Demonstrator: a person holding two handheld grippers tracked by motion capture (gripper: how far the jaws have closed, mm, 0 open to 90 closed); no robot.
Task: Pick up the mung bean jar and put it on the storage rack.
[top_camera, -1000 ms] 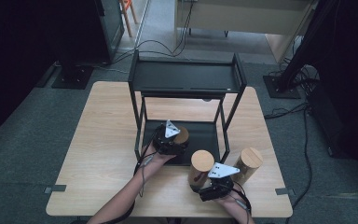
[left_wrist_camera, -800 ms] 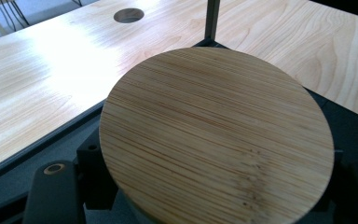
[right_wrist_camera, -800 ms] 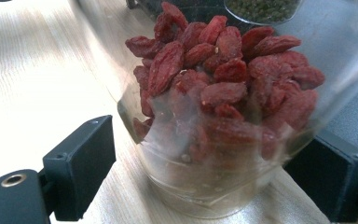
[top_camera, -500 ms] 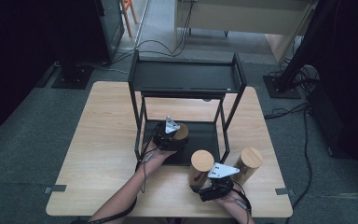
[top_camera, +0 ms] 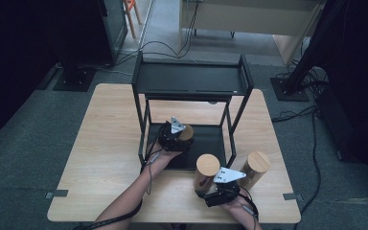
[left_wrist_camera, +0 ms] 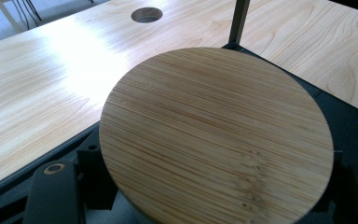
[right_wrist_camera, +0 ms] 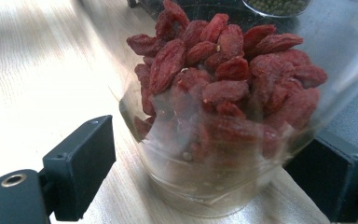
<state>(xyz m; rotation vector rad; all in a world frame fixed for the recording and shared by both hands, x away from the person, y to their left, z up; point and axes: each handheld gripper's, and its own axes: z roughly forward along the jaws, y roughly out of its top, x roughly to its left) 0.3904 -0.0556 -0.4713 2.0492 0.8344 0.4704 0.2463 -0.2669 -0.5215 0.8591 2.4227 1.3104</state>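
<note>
My left gripper (top_camera: 185, 137) reaches under the black rack (top_camera: 191, 80) and is shut on a jar with a round bamboo lid (top_camera: 188, 132). That jar stands on the rack's lower shelf (top_camera: 213, 143). In the left gripper view the lid (left_wrist_camera: 214, 135) spreads across the left gripper (left_wrist_camera: 207, 184), whose jaws flank it low down. At the table's front, a glass jar of red dried berries (right_wrist_camera: 223, 93) sits between the jaws of my right gripper (right_wrist_camera: 214, 172). The left pad stands a little clear of the glass, so this gripper is open. From above, this jar (top_camera: 206, 167) has a bamboo lid, with the right gripper (top_camera: 204, 188) at its base.
A third bamboo-lidded jar (top_camera: 256, 166) stands right of the berry jar, beside the rack's front right leg. The rack's top shelf is bare. The wooden table (top_camera: 105, 143) has a round cable hole (left_wrist_camera: 147, 14). A jar of green beans (right_wrist_camera: 275, 5) shows behind the berries.
The left gripper has edged slightly farther in under the rack with its jar. The right gripper and the two front jars have not moved.
</note>
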